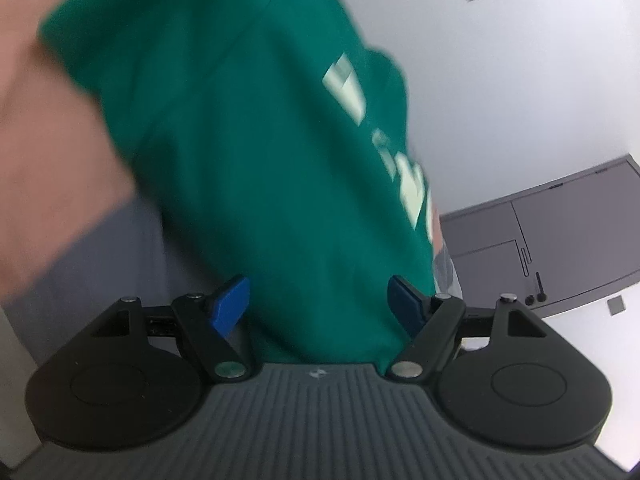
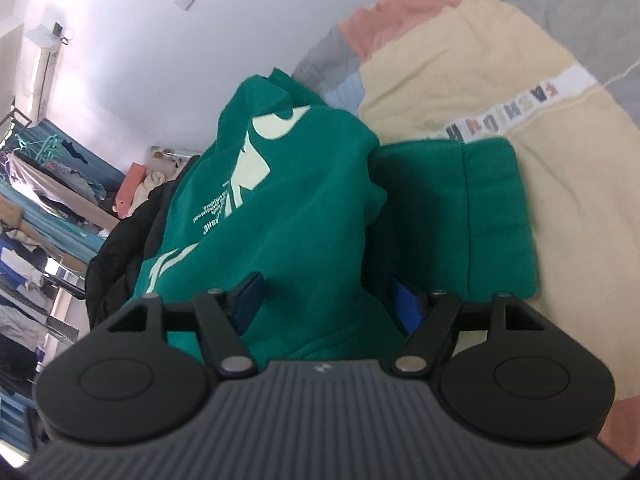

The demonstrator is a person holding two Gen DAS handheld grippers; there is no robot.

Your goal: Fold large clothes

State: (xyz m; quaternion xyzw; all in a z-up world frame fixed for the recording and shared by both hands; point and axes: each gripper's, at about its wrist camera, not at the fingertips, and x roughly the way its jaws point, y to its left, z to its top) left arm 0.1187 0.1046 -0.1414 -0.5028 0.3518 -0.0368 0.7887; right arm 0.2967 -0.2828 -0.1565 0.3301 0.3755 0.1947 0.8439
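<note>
A green sweatshirt (image 2: 280, 208) with pale print lies bunched in a heap on the bed, one folded part (image 2: 480, 208) flat to its right. My right gripper (image 2: 326, 304) stands open just above the heap's near edge; green cloth fills the gap between its blue pads (image 2: 250, 300), which do not press on it. In the blurred left wrist view the same green sweatshirt (image 1: 260, 160) fills the middle. My left gripper (image 1: 318, 306) is open too, its blue pads (image 1: 230, 306) wide apart with the cloth lying between and beyond them.
A patchwork bedcover (image 2: 540, 80) in yellow, pink and grey lies under the sweatshirt. A black garment (image 2: 120, 248) sits left of the heap, with cluttered clothes racks (image 2: 36, 208) behind. A white wall (image 1: 500, 80) and a grey cabinet (image 1: 560, 236) stand beyond the bed.
</note>
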